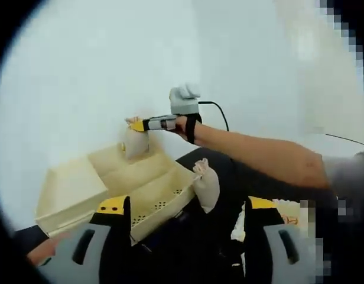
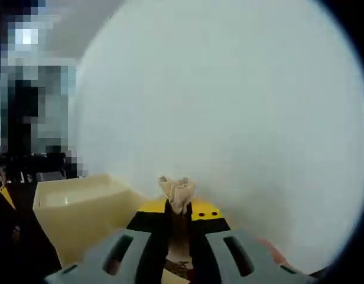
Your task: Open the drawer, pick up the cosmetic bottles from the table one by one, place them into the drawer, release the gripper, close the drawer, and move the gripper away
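A cream drawer box [image 1: 70,189] stands on a dark table, and its drawer [image 1: 148,177] is pulled open. My right gripper [image 1: 138,125], held by a person's hand, hangs over the drawer's far end, shut on the gathered top of a small beige pouch [image 1: 136,143]. A second beige pouch [image 1: 207,184] stands by the drawer's near corner. My left gripper [image 1: 188,206] is open, jaws wide apart, short of that pouch. In the right gripper view my right gripper [image 2: 181,210] pinches the pouch's tied top [image 2: 177,190], with the drawer box [image 2: 75,207] to the left.
A white wall [image 1: 111,59] rises right behind the box. The person's forearm [image 1: 259,154] crosses from the right above the dark table [image 1: 229,177]. A black cable [image 1: 217,109] trails from the right gripper. Pale items [image 1: 288,214] lie at the right.
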Demonstrator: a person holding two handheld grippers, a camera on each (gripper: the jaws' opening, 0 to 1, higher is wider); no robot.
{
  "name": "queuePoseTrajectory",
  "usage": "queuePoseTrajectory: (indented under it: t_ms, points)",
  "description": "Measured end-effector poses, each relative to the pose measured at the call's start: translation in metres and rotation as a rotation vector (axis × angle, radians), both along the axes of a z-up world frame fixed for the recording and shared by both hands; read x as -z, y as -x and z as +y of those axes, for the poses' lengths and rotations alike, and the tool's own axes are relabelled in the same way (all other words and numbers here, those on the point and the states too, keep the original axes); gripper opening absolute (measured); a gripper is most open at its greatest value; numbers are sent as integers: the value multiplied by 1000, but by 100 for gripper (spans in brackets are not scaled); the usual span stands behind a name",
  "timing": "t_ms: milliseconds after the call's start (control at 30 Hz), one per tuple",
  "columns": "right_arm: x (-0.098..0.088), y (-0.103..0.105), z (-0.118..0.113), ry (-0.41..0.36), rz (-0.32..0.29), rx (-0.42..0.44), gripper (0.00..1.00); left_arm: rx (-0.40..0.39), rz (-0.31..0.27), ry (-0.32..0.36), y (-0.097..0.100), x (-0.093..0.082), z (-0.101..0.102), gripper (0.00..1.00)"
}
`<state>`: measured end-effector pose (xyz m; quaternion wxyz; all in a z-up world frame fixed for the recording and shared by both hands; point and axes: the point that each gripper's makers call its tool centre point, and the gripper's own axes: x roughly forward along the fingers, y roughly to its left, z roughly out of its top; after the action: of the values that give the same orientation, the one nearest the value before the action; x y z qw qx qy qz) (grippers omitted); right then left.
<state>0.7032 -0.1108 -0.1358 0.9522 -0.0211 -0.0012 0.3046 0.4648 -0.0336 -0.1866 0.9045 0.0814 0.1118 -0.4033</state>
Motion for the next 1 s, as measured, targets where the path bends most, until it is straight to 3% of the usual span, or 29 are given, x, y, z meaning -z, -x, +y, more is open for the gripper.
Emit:
queuePoseTrajectory:
  t_ms: [200,400,600,733,833,867,900,933,1000]
  points:
    - [11,-14,-14,23,18,7,9,-10,4,-19,-6,7,0,71]
    - [25,-20,-8,64,16,-23,9,0,4,-41,-5,11,-2,70]
    - [35,-44,-13,110,29,-4,9,-1,6,-53,-7,15,-2,69]
    - [41,-31,-13,136,40,9,10,-1,6,-60,-7,17,-2,69]
    - [42,-42,-13,146,49,7,11,-3,2,-66,-7,18,-2,69]
    - [43,-42,-12,161,44,8,11,-5,2,-67,-7,18,-2,69]
    - [46,-26,-8,193,33,16,12,-6,2,-68,-7,18,-1,69]
    - [49,-23,-7,204,40,25,12,-7,3,-70,-8,18,-1,68]
    - [53,-30,-9,236,45,38,14,-9,4,-70,-8,19,-1,68]
